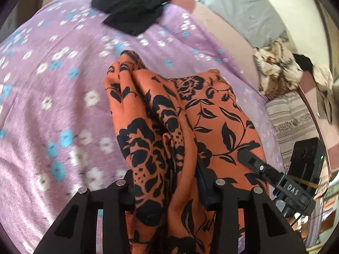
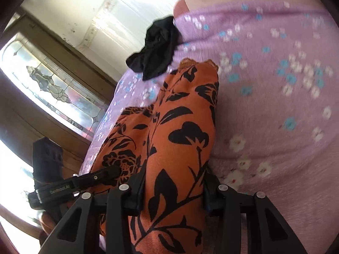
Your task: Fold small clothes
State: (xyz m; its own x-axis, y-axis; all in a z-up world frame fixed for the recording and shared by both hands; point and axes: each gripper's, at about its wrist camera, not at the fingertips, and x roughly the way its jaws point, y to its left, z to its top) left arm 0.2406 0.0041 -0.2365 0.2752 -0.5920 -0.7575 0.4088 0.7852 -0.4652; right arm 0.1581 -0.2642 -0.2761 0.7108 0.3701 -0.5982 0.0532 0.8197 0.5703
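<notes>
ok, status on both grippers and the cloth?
Left gripper and right gripper both shut on orange cloth. Cloth bunched, lifted off purple bedspread. Black garment beyond, not in the way.

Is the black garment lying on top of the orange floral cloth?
No, the black garment lies apart on the purple bedspread, beyond the orange floral cloth.

I'm in a home bedroom. I'm working over a bed (image 1: 63, 110) spread with a lilac floral blanket. A grey pillow (image 1: 250, 10) lies at its far right, and a heap of clothes (image 1: 281, 72) sits to the right. On the left stands a wooden door (image 2: 27, 127) with a leaded glass pane (image 2: 48, 80).
</notes>
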